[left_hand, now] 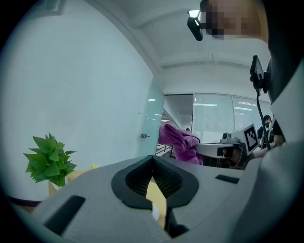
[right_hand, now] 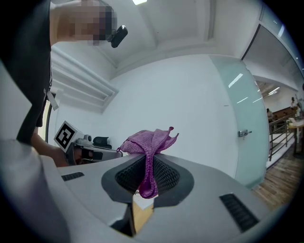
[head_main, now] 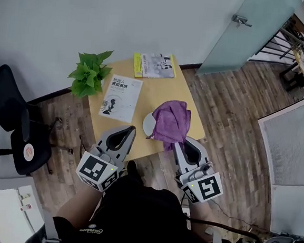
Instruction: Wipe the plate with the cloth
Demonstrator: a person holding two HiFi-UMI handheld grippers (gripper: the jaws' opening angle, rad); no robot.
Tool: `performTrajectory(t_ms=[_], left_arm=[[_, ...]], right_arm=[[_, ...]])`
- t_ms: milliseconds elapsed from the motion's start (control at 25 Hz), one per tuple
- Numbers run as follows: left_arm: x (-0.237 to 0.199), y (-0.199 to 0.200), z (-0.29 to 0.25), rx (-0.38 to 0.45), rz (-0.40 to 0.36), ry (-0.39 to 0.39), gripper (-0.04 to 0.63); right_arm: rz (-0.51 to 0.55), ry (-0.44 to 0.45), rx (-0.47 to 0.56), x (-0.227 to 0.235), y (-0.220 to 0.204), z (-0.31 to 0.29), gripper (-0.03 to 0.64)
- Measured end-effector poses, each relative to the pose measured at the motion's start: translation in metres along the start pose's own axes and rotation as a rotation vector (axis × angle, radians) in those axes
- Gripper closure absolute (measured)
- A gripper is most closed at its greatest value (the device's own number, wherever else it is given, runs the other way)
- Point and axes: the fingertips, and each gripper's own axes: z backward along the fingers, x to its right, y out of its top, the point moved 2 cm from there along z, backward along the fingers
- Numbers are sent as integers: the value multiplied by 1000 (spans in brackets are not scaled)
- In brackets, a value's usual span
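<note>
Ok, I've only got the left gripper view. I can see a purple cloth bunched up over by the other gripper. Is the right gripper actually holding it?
Observer: Yes. In the right gripper view, the right gripper is shut on a fold of the purple cloth.
Operator: I can't see the plate at all. Where is it?
Observer: In the head view, the white plate sits on the yellow table near its front edge. The cloth covers most of it.
Operator: And where's my left gripper relative to it?
Observer: The left gripper is at the table's front edge, just left of the plate, with its jaws together on nothing.
</note>
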Motion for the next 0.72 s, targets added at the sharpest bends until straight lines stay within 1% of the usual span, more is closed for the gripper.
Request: performTrajectory(t_ms=[120,280,520,720], left_arm=[[-27,-1,-13,-11,18,-7,594],[-44,-11,-24,-41,55,-11,594],[-57,-23,-43,-63,84,8,594],[-53,-43,-59,-97,117,33,594]], right_arm=[[-2,-12,-23,9,-4,-28,575],[-24,-27,-64,20,-14,-46,575],[-49,-4,-101,36,-30,-67,575],[-74,33,-136,48,-46,-75,575]])
